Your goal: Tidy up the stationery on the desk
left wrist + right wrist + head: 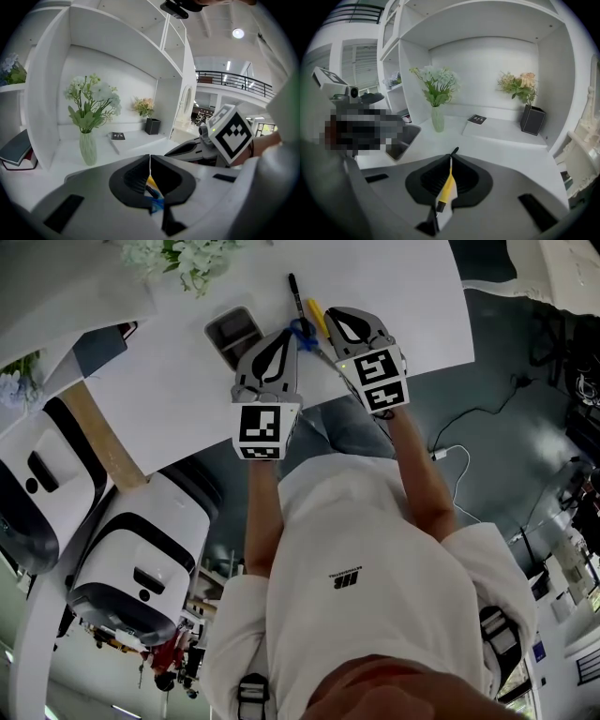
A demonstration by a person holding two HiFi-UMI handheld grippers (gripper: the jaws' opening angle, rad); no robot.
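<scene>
A small pile of stationery lies on the white desk (187, 399) between my two grippers: a black pen (295, 294), a yellow pen (317, 315) and a blue-handled item (302, 331). My left gripper (286, 331) (150, 158) hovers just left of the pile, jaws shut. Through the slit behind its tips I see the yellow, black and blue (157, 205) pieces below. My right gripper (336, 313) (450, 159) is just right of the pile, also shut. The yellow pen (446, 185) shows through its slit, and a black tip (454, 151) pokes out beyond.
A grey tray (232, 332) (401, 140) sits left of the pile. At the back stand a vase of white flowers (183, 259) (437, 117), a small black notebook (478, 119) and a black flower pot (533, 119). The desk's front edge (441, 360) is near my arms.
</scene>
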